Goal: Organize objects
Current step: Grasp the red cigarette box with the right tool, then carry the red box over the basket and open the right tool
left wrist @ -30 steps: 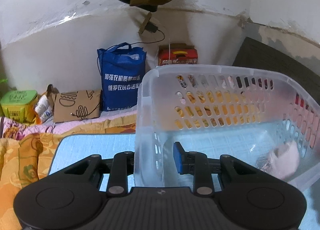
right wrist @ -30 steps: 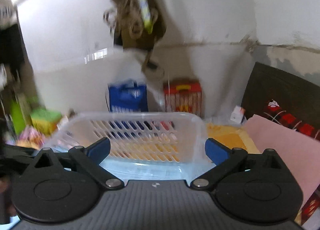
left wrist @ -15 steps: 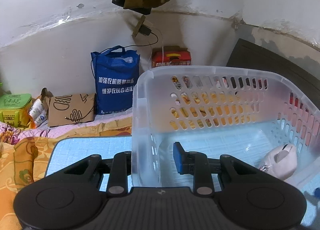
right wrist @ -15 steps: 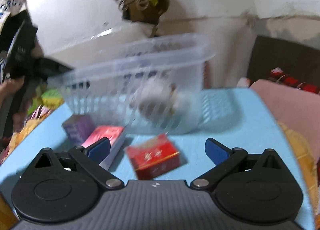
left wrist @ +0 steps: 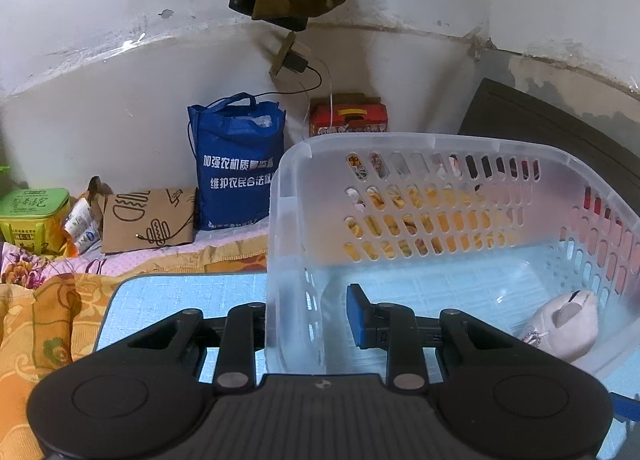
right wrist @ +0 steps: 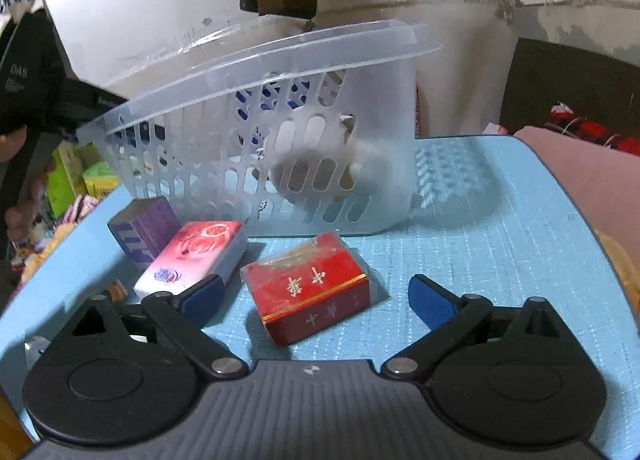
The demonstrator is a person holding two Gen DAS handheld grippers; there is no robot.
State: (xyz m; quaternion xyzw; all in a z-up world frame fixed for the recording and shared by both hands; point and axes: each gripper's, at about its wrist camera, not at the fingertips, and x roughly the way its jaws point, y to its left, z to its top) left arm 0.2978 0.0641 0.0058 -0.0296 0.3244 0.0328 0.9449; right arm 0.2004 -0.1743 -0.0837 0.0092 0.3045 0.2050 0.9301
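basket: the clear plastic basket (left wrist: 404, 196) stood tilted on the blue table (right wrist: 500, 244), a pale pink pouch (left wrist: 568, 324) lying in its low corner.
left gripper: the left gripper (left wrist: 308, 316) was clamped on the basket's side wall, one finger outside, one inside.
right gripper: the right gripper (right wrist: 316, 296) was spread wide and held nothing, the red box (right wrist: 312, 292) lying between its fingers, untouched.
table: a pink-and-white box (right wrist: 192, 256) and a purple box (right wrist: 144, 228) lay beside the red one (all before the basket).
room: white scuffed wall (left wrist: 120, 20); blue bag (left wrist: 236, 160), orange bedding (left wrist: 36, 312).
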